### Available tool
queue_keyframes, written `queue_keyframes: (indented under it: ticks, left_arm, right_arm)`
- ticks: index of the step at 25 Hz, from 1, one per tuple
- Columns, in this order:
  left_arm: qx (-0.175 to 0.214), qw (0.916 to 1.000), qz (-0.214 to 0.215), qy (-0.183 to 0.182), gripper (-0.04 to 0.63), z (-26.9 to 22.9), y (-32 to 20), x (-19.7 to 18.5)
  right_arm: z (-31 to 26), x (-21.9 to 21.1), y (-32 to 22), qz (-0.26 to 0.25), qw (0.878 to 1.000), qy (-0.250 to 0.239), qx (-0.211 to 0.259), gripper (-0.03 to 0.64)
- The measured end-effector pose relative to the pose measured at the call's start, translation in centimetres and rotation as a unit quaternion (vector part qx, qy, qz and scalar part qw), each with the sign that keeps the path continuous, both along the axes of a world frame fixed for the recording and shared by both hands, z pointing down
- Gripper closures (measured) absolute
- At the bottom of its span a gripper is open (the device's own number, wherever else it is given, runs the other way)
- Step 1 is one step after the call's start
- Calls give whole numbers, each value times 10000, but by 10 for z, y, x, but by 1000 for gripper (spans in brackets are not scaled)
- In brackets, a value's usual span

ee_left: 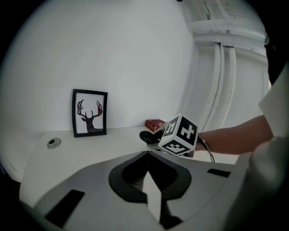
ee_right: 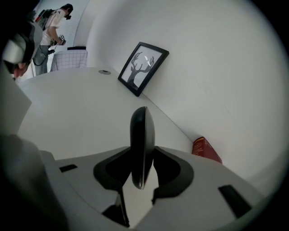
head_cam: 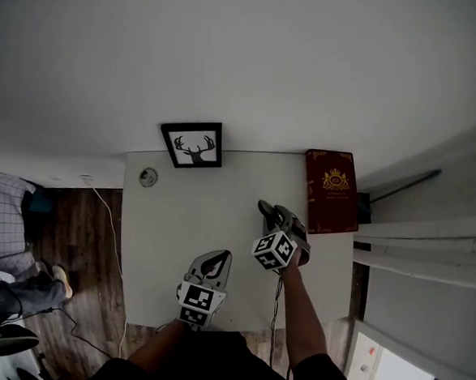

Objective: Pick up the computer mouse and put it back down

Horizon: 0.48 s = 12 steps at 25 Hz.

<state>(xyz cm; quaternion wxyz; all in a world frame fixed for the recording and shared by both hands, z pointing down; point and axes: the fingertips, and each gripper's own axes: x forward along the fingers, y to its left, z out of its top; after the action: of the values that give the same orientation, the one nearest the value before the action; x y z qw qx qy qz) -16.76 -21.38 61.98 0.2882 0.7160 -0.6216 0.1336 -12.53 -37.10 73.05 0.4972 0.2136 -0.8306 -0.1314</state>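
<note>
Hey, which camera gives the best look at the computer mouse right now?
The right gripper view: the computer mouse fills the centre, held edge-on between the jaws. The head view shows only a dark sliver; the left gripper view, a small distant dark shape.

Frame (head_cam: 191, 144) left of book (head_cam: 331, 192); both on table (head_cam: 183, 226).

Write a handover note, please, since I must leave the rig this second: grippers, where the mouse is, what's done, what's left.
Left gripper: shut, empty, over the near part of the white table.
Right gripper: shut on the black computer mouse, which is held on its edge, right of the table's middle, near the red book.
Done: the mouse is gripped. I cannot tell whether it touches the table.
Left: lay the mouse flat on the table, open the jaws, back off.
</note>
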Motion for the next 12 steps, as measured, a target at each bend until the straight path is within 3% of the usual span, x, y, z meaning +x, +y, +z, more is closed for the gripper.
queue_keyframes:
  ticks: [12]
  left_arm:
    - [-112, 9999, -18, 2, 595, 17, -1, 0]
  right_arm:
    - [10, -4, -7, -14, 9997, 193, 172, 476]
